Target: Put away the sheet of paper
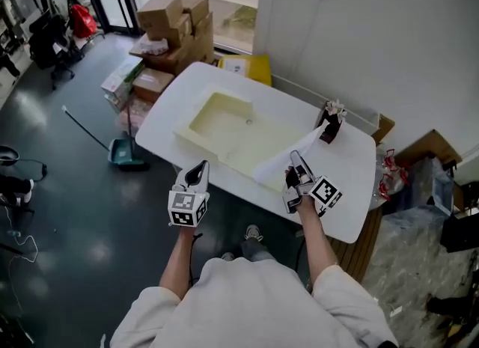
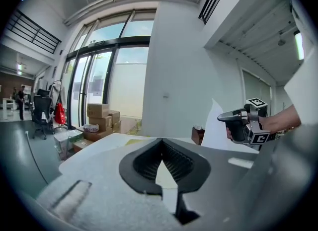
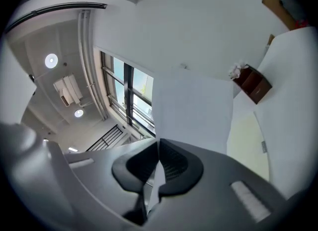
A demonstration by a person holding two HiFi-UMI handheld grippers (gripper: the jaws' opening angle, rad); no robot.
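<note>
Right gripper [image 1: 296,158] fingers pinched the sheet of paper [image 1: 278,165] over the table [image 1: 350,204]. Left gripper [image 1: 199,170] fingers were pressed together, empty. Advice: firm pinch, slow carry, no creasing.

Left gripper [image 1: 199,168] jaws together, right gripper [image 1: 296,156] jaws clamped (arms outstretched)

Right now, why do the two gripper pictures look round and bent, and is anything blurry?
Head view: sharp, evenly lit, soft lamp reflections on the floor. Left gripper view: a fisheye lens bows the window frames and darkens the corners; the near fingers look soft. Right gripper view: same bending, tilted sideways; a ceiling lamp glares left of the paper.
</note>
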